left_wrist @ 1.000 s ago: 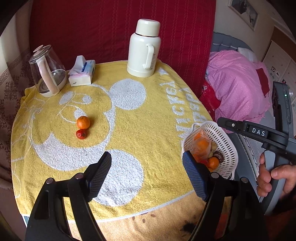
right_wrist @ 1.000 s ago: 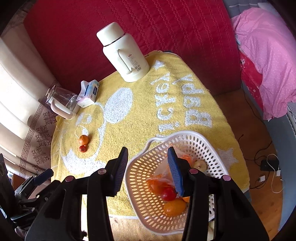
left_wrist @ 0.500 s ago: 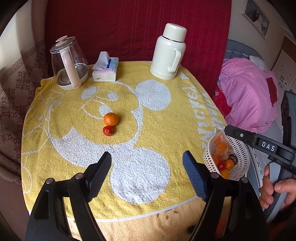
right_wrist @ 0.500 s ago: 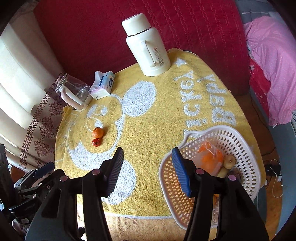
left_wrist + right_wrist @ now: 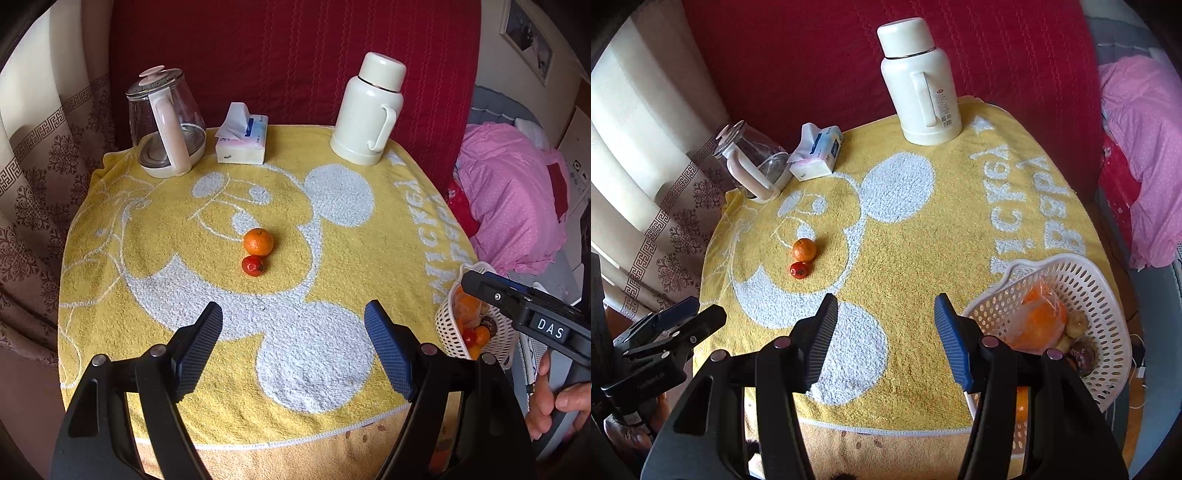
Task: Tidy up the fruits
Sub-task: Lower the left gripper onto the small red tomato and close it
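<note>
While both tongs hung empty above the yellow-toweled counter (image 5: 155, 332), the left tongs (image 5: 293, 350) gaped wide and pointed almost straight at the orange (image 5: 258, 242) and the small red fruit (image 5: 253, 265), which touched each other mid-towel, ahead of its tips. Further right, the right tongs (image 5: 886, 339), part open after just widening, held nothing; that pair lay ahead to its left, so the left hand seemed better placed. At the right edge stood the white basket (image 5: 1108, 295) of fruit.
</note>
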Motion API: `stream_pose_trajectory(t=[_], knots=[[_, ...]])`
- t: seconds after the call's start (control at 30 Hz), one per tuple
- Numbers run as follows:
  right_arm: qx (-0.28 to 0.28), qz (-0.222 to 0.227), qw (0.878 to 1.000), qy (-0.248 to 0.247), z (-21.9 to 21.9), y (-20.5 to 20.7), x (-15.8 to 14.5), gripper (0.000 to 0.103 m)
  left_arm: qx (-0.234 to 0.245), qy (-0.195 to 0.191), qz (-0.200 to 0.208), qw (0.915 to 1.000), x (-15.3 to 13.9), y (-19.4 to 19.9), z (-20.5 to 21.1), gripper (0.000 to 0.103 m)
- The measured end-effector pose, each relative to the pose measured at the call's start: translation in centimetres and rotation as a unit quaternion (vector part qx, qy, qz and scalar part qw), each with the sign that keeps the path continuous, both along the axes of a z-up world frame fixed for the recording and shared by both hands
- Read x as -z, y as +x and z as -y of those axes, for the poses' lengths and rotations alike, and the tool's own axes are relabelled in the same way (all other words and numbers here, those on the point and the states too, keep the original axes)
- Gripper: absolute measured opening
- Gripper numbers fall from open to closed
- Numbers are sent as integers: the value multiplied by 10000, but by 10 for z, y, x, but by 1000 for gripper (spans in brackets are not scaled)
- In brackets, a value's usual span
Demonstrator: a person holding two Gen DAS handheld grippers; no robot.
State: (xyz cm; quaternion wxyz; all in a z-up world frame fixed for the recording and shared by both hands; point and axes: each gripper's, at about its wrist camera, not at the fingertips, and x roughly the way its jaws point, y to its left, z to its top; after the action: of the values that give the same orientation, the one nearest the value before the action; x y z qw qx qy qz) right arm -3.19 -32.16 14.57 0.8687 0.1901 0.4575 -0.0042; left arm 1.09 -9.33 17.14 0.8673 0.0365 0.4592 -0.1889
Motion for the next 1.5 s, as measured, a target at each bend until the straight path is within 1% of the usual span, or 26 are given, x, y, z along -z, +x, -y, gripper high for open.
stream_pose_trajectory(t=[0.4,0.47,0.57,0.67,0.73,0.77,0.83,1.0,1.13,1.17,1.2,1.23,1.27,1.33,1.4,1.5], knots=[[-224,-176,9995,-120,-18,8,6,56,-232,-95,-191,9995,13,18,-13,79],[-253,-220,9994,-118,-20,10,8,56,-251,-150,-255,9992,17,23,-17,79],[-272,-275,9992,-119,-21,12,11,56,-428,-280,-386,9979,26,35,-29,77],[-286,-336,9990,-114,-21,14,13,56,-618,-441,-620,9952,37,48,-40,71],[-289,-369,9988,-103,-20,14,15,57,-654,-436,-675,9946,44,55,-43,65],[-292,-386,9988,-94,-20,15,16,57,-645,-407,-702,9946,47,58,-42,63],[-305,-418,9986,-82,-20,16,18,57,-593,-375,-755,9947,53,64,-40,60],[-369,-496,9981,-50,-22,20,22,57,-399,-357,-850,9949,69,82,-26,58],[-421,-567,9975,-45,-24,22,27,57,-241,-246,-957,9948,89,100,-14,48],[-426,-584,9974,-55,-25,22,28,57,-230,-221,-1020,9943,96,105,-12,48],[-433,-601,9972,-84,-25,23,29,57,-249,-198,-1102,9934,103,110,-12,45],[-445,-621,9970,-111,-25,23,30,57,-286,-214,-1227,9918,111,116,-12,40],[-443,-640,9969,-122,-24,23,32,57,-318,-269,-1356,9899,118,121,-13,39],[-411,-688,9967,-112,-22,24,35,57,-390,-307,-1515,9872,129,128,-15,37],[-361,-738,9966,-84,-20,25,38,57,-377,-278,-1556,9867,135,132,-14,35],[-320,-809,9962,-53,-18,26,44,57,-333,-336,-1586,9862,137,137,-11,35]])
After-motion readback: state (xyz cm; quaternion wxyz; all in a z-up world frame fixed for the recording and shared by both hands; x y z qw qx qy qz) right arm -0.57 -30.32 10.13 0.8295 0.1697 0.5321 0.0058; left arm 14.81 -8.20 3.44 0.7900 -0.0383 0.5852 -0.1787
